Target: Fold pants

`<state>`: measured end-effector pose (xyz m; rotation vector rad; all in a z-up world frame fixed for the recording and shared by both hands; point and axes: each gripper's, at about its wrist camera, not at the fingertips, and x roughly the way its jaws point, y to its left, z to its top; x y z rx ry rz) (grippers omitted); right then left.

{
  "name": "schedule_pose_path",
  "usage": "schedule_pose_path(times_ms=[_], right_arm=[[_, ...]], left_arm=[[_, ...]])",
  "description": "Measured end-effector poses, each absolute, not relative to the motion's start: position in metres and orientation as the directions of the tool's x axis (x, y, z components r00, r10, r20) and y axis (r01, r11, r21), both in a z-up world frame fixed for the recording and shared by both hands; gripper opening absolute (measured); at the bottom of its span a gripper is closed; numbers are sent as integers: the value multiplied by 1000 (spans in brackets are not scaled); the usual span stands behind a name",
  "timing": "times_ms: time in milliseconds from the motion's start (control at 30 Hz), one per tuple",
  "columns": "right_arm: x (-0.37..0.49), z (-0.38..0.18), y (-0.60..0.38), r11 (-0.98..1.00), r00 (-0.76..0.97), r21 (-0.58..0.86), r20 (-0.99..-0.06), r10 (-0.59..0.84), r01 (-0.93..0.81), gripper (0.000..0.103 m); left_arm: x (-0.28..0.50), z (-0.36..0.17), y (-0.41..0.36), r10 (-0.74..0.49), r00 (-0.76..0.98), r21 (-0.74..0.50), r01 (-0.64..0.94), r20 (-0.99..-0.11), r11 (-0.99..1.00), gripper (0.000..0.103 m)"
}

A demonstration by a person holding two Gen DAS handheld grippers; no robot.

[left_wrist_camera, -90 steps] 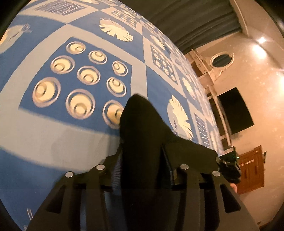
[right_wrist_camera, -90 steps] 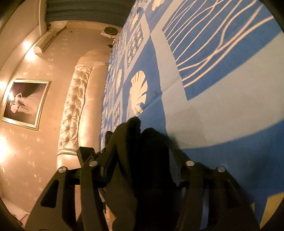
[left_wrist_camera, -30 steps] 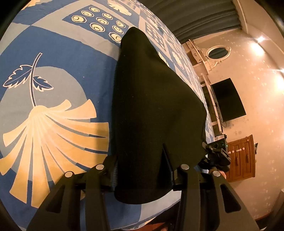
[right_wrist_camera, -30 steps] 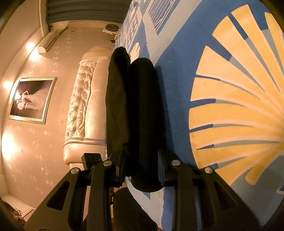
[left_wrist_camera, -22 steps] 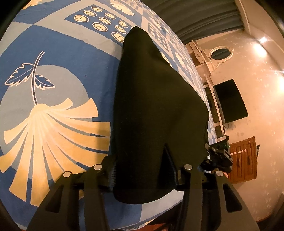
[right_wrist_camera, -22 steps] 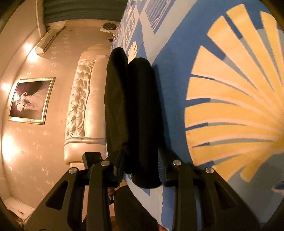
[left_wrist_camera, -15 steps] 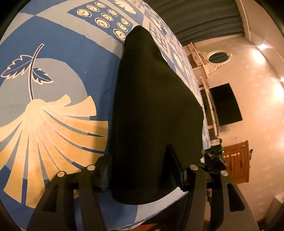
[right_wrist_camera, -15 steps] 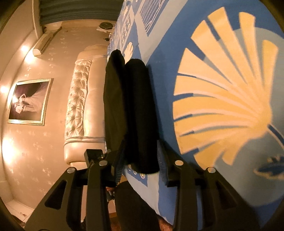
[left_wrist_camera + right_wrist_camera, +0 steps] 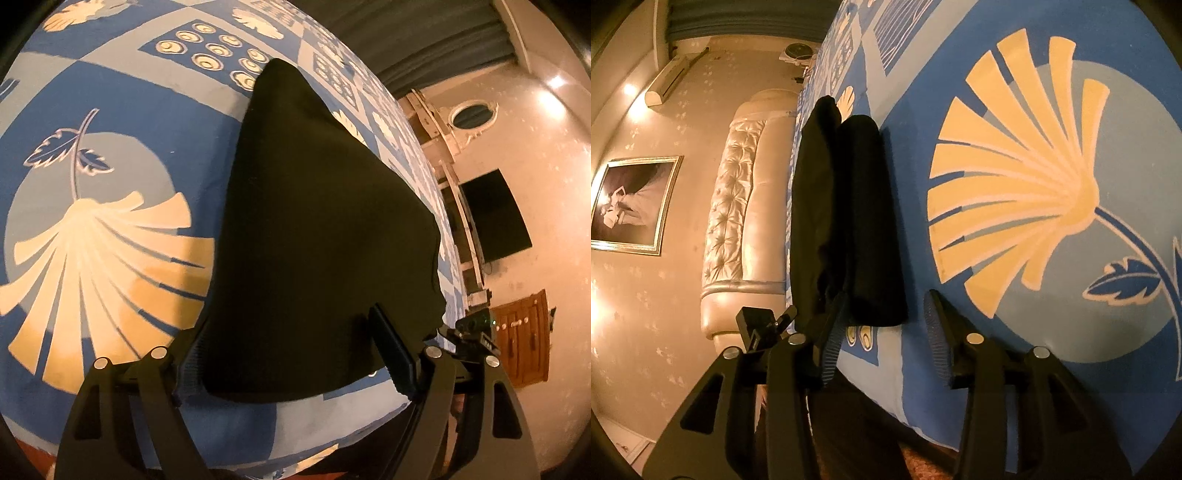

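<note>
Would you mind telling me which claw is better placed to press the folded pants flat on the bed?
Probably the left claw: its open jaws straddle the near edge of the pants. The right claw is open just off the edge at the bundle's end.

left gripper (image 9: pixel 295 350) jaws parted — right gripper (image 9: pixel 886 325) too

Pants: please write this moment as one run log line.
pants: folded, on bed | left hand-held gripper: open around edge | right hand-held gripper: open, released
</note>
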<state>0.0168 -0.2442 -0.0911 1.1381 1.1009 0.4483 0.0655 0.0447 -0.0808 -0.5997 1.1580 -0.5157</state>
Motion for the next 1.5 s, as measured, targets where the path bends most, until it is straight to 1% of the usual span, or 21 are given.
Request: schedule_pose_path(times_ms=[67, 167, 400, 500, 633, 767, 867, 933, 1067, 1167, 1200, 1233, 1300, 1500], right_arm=[[17, -89, -242, 411, 441, 884, -468, 766, 224, 48], [20, -84, -236, 431, 440, 876, -482, 758, 218, 50], [19, -80, -229, 467, 454, 856, -515, 727, 223, 52], [17, -79, -225, 468, 459, 854, -517, 722, 226, 52], [13, -79, -223, 479, 463, 847, -528, 712, 229, 52], [11, -75, -216, 518, 464, 825, -558, 688, 224, 53], [11, -70, -210, 545, 471, 809, -577, 667, 219, 60], [10, -65, -204, 578, 475, 786, -603, 641, 217, 62], [9, -56, -190, 676, 479, 708, -674, 562, 203, 63], [6, -44, -175, 783, 492, 590, -750, 442, 196, 64], [6, -39, -167, 827, 502, 529, -776, 382, 188, 65], [5, -35, -160, 855, 513, 486, -788, 341, 179, 66], [0, -25, -145, 902, 547, 401, -796, 259, 157, 72], [-13, -1, -115, 979, 661, 187, -745, 87, 82, 80]], left_arm=[[62, -79, 47, -646, 330, -667, 63, -688, 742, 79], [59, -73, 44, -592, 359, -614, 63, -721, 787, 79], [47, -55, 35, -413, 463, -418, 99, -784, 903, 79], [45, -50, 31, -368, 485, -364, 106, -793, 925, 79], [43, -47, 31, -336, 503, -335, 96, -796, 937, 79], [41, -44, 30, -303, 518, -307, 80, -800, 948, 79], [39, -41, 28, -272, 536, -280, 70, -799, 958, 79], [36, -38, 29, -253, 549, -262, 63, -797, 963, 79], [32, -32, 28, -232, 573, -245, 56, -786, 968, 79], [27, -27, 24, -213, 590, -226, 53, -779, 973, 79], [24, -25, 23, -206, 597, -219, 52, -776, 974, 79], [23, -24, 22, -202, 601, -215, 51, -774, 975, 79], [19, -21, 20, -196, 611, -207, 55, -767, 977, 79], [8, -14, 17, -177, 635, -191, 46, -752, 980, 79]])
